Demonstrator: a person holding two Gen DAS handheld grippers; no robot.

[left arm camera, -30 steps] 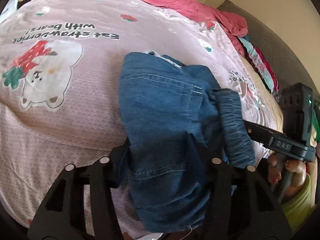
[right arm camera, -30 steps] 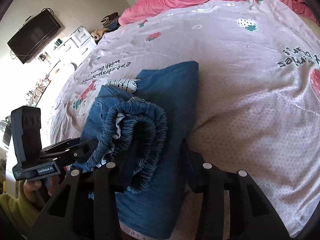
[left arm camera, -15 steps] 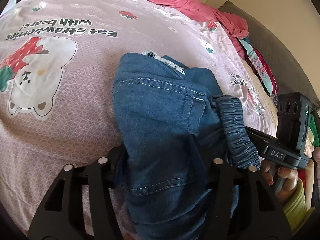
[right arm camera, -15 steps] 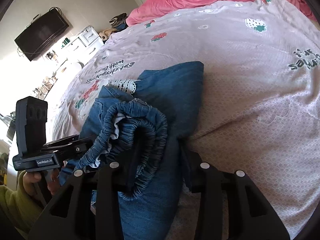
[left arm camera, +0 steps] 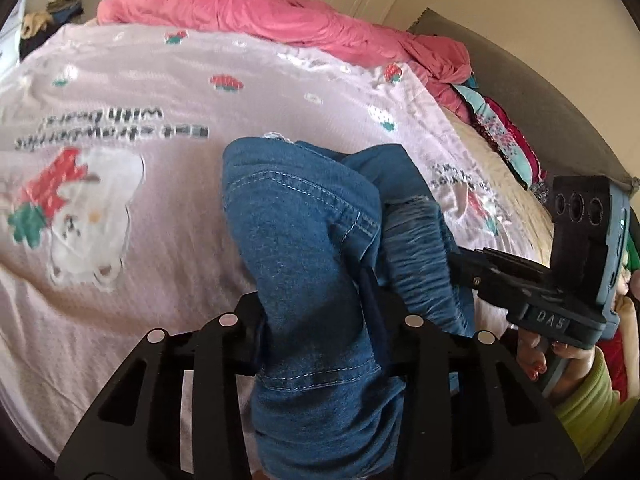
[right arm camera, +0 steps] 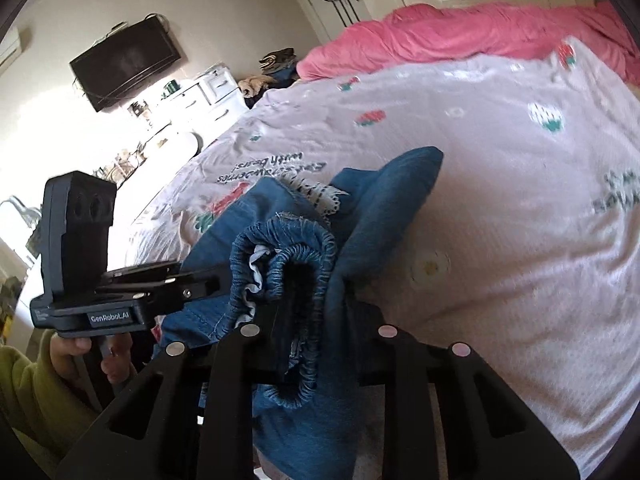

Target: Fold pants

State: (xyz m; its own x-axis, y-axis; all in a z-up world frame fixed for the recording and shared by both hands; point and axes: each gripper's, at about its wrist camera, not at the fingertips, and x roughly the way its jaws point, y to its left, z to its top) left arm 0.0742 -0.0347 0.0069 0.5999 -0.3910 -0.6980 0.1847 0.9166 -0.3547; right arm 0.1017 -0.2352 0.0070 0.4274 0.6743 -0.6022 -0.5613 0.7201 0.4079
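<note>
The blue denim pants [left arm camera: 304,232] are bunched into a folded bundle and held up off the pink strawberry-print bed sheet [left arm camera: 160,80]. In the left wrist view my left gripper [left arm camera: 316,320] has a thick fold of denim between its jaws, which are closing and squeeze it. My right gripper [left arm camera: 460,268] comes in from the right at the gathered elastic waistband [left arm camera: 420,248]. In the right wrist view the right gripper [right arm camera: 316,316] is closing on the waistband roll [right arm camera: 296,264], with the pants [right arm camera: 384,200] draped ahead. The left gripper [right arm camera: 212,284] grips the bundle from the left.
A pink duvet [left arm camera: 240,12] lies rumpled along the far side of the bed, with a grey headboard [left arm camera: 540,100] and patterned clothes [left arm camera: 504,136] on the right. A wall television [right arm camera: 124,64] and white dresser [right arm camera: 208,92] stand beyond the bed. A hand in a yellow-green sleeve [right arm camera: 28,384] holds the left gripper.
Both grippers have risen and lifted the denim bundle off the sheet. Their jaws have narrowed on the fabric, and the cloth is more bunched between them.
</note>
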